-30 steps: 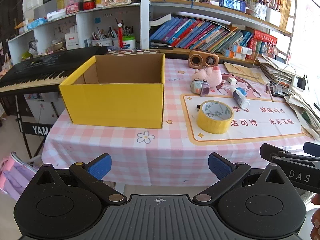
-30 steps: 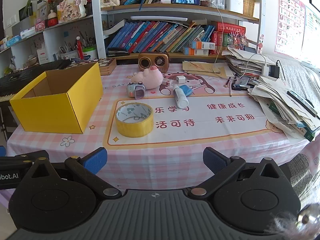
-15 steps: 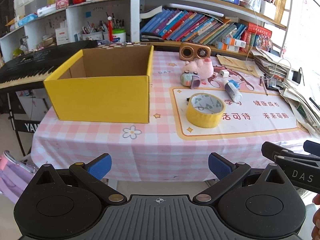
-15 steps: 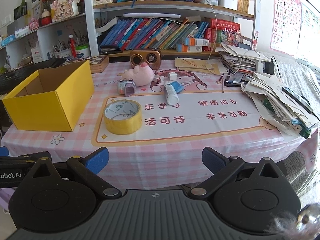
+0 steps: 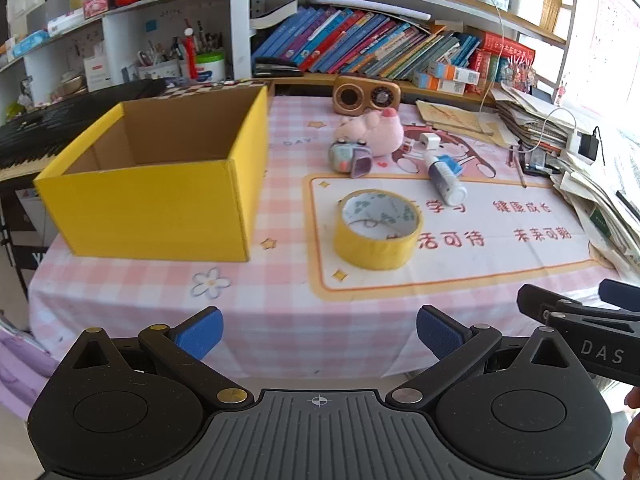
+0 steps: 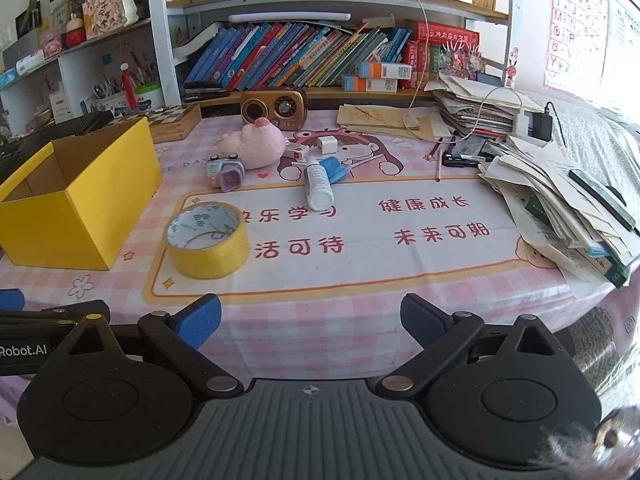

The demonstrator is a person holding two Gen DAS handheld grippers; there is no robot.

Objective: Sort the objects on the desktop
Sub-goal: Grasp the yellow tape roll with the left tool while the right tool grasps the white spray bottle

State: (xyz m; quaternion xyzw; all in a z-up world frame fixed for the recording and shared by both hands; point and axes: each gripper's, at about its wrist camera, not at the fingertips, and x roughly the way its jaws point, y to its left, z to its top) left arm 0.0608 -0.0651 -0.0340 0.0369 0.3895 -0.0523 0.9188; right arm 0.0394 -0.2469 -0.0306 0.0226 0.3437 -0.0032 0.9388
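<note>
Beside left tongs (image 5: 318, 330), wide apart, right tongs (image 6: 310, 318) empty, narrowing, lettered "DAS".

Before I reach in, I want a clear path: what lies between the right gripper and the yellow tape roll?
Only bare tablecloth between the right gripper and the tape roll, seen in the right wrist view.

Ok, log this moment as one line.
phase: approach | left hand-held gripper: open, empty | right hand-held gripper: open, empty | yellow tape roll: on mat | yellow box: looks empty
</note>
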